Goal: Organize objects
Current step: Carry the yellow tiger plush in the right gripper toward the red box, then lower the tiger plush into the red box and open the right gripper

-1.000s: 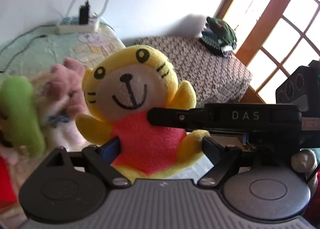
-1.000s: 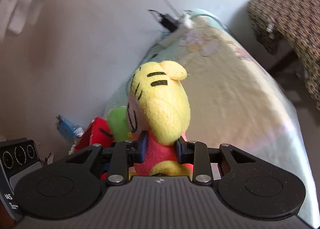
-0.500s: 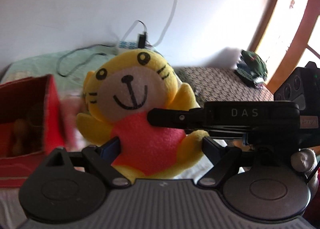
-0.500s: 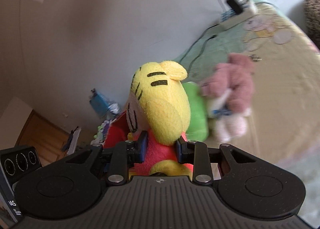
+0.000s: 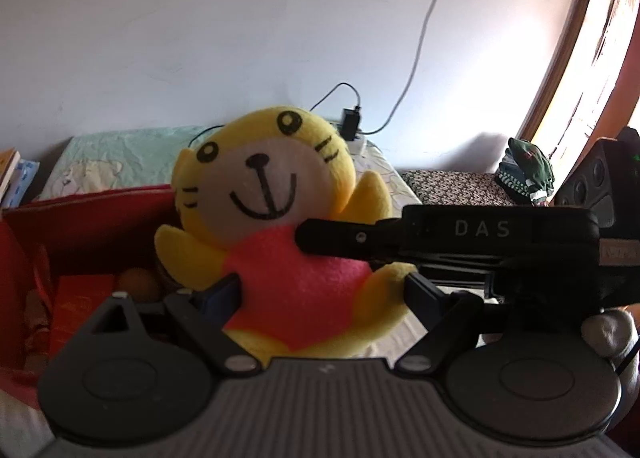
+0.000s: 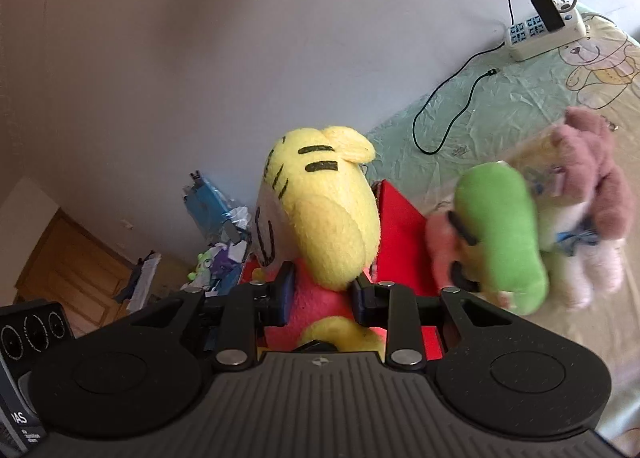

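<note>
Both grippers pinch 1 soft toy, a yellow tiger plush (image 5: pixel 276 225) in a pink shirt. It is big and floppy, so I think 2 grips keep it from flopping or slipping.

The left gripper (image 5: pixel 320 290) squeezes the toy's belly from its 2 sides, and the toy faces that camera and sits upright. The right gripper (image 6: pixel 322 294) comes from the toy's side and pinches its body just under the head, so its fingers are pressed close together with the tiger plush (image 6: pixel 320 217) between them.

The toy is up in the air, just above an open red box (image 5: pixel 80 225) on the bed (image 6: pixel 500 105). I think the toy goes into that box.

A green plush (image 6: pixel 500 234) and a pink teddy bear (image 6: pixel 592 181) lie on the bed beside the box.
</note>
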Tool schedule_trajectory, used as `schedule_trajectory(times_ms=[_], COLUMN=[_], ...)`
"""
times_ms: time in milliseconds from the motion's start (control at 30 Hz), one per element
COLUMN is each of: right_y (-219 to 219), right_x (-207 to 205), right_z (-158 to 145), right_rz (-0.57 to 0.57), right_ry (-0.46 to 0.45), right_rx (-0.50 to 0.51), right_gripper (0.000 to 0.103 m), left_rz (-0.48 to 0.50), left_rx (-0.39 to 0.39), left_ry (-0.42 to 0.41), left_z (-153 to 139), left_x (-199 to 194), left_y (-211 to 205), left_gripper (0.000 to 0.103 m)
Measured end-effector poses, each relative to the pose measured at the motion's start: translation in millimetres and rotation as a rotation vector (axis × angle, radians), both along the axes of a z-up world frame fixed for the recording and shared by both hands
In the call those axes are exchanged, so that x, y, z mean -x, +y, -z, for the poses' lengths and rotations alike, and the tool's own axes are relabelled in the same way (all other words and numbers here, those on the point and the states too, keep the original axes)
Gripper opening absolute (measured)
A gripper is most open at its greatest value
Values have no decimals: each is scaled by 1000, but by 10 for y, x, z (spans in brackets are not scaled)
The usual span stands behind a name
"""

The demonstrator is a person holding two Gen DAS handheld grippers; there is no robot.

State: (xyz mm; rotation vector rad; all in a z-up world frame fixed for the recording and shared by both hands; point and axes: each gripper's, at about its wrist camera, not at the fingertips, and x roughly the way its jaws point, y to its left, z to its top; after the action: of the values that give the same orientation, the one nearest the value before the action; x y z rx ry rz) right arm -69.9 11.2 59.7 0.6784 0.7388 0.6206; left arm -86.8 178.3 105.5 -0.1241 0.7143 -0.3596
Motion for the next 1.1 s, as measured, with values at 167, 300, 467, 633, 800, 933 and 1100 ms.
schedule_trajectory(times_ms=[167, 300, 467, 633, 800, 933, 1100], right_y=[376, 580, 743, 875, 1016, 1098, 1106], right_x=[-85, -144, -182, -241, -295, -324, -314], right_z=[2, 41, 108, 163, 247, 340, 396], right_rz=[54, 103, 158, 204, 225, 223, 229], right_ry=[19, 48, 51, 39, 7, 26, 48], right_rx=[64, 133, 202, 255, 312, 331, 324], right_gripper=[31, 31, 31, 30, 30, 30, 31], left_rz=[26, 67, 117, 142, 137, 123, 120], left_rx=[22, 58, 96, 107, 105, 79, 53], left_ry=[27, 66, 78, 85, 105, 142, 161], left_z=[116, 233, 321, 376, 463, 576, 695], left_x=[-163, -307, -435, -560, -644, -693, -725], left_y=[365, 577, 724, 841, 965, 1021, 1019], left_gripper=[85, 87, 88, 87, 87, 88, 94])
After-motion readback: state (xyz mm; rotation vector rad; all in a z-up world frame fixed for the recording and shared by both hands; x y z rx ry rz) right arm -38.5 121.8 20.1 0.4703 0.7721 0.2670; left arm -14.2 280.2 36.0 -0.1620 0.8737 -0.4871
